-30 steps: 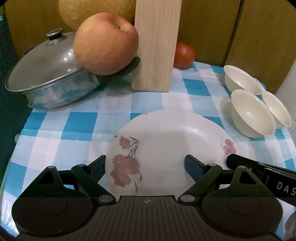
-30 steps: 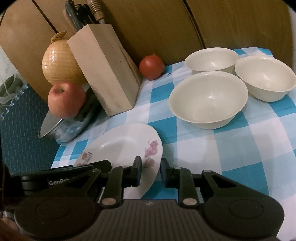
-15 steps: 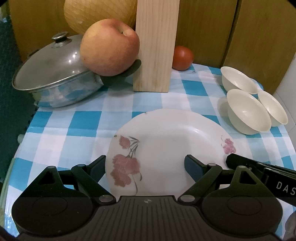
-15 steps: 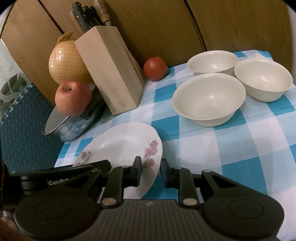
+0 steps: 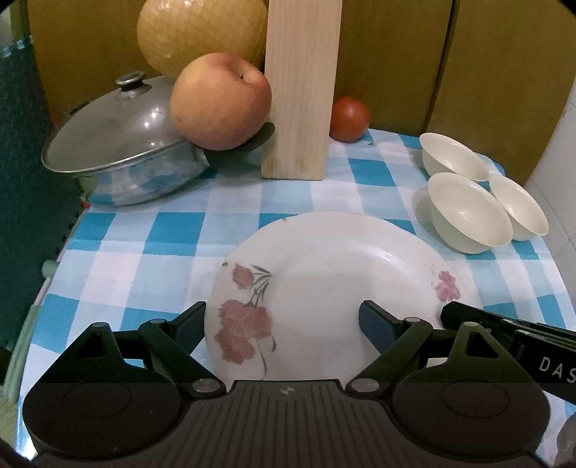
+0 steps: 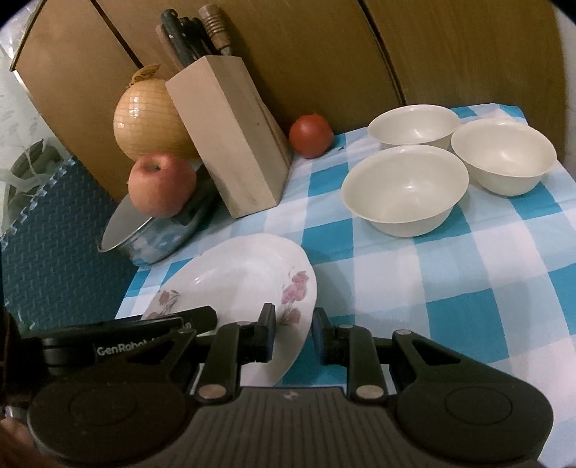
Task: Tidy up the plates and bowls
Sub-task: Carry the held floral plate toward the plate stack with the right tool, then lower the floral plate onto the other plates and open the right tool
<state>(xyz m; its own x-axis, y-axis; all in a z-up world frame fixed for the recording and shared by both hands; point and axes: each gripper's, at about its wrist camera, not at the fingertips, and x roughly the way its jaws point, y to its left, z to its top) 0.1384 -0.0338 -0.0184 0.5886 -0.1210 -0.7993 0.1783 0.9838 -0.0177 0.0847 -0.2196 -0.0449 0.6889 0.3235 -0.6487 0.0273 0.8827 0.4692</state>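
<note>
far left: a steel pot with a glass lid and black knob (image 5: pixel 118 144) sits at the edge of the blue-and-white checked tablecloth (image 5: pixel 144 237). a red-yellow apple (image 5: pixel 220 100) rests on the pot's dark handle, with a round yellow fruit in netting (image 5: pixel 201 32) behind it. just right of the apple stands a pale wooden knife block (image 6: pixel 230 140), upright, with dark handles sticking out of its top. a red tomato (image 6: pixel 310 136) lies at the far side, just right of the block.

centre, near: a white round plate with pink flower prints (image 5: pixel 334 288) is tilted, its right edge lifted off the cloth. the left gripper (image 5: pixel 282 324) stands wide; its left finger is at the plate's left rim and its right finger lies over the plate's face. whether the pads press on the plate cannot be told. the right gripper (image 6: pixel 293 334) stands narrow, with the plate's right rim between its fingers; a small gap shows beside the rim, so contact cannot be confirmed.

far right: three cream bowls (image 6: pixel 405 189) stand upright in a tight cluster, one nearer (image 5: pixel 468 210) and two behind (image 6: pixel 414 124) (image 6: pixel 504 154), well apart from the plate.
</note>
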